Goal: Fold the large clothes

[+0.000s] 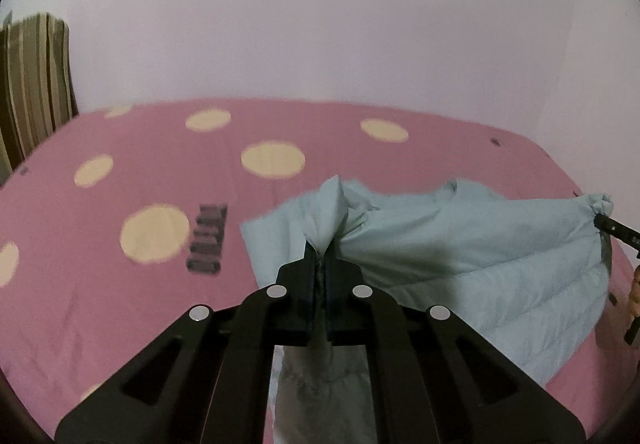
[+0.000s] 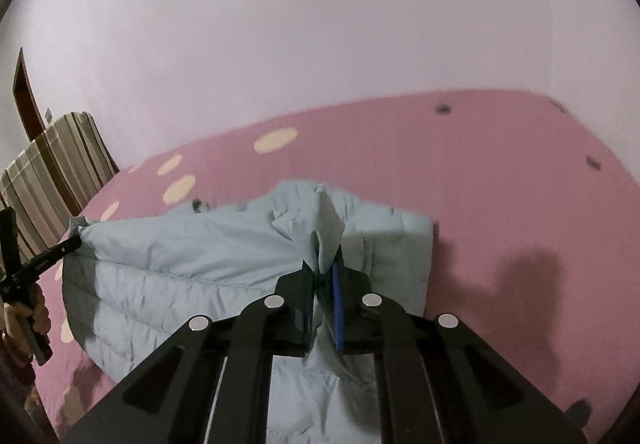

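A light blue quilted jacket (image 1: 460, 244) lies partly lifted over a pink bed (image 1: 120, 304). My left gripper (image 1: 320, 248) is shut on a bunched edge of the jacket and holds it up. My right gripper (image 2: 324, 264) is shut on another edge of the same jacket (image 2: 180, 264). The cloth stretches between the two grippers. The right gripper's tip also shows at the right edge of the left wrist view (image 1: 600, 222), and the left gripper's tip shows at the left of the right wrist view (image 2: 78, 242).
The pink bed cover (image 2: 500, 184) has cream dots and a dark printed mark (image 1: 208, 240). A striped pillow (image 1: 36, 84) leans at the bed's left end; it also shows in the right wrist view (image 2: 52, 172). A plain pale wall (image 1: 320, 24) stands behind the bed.
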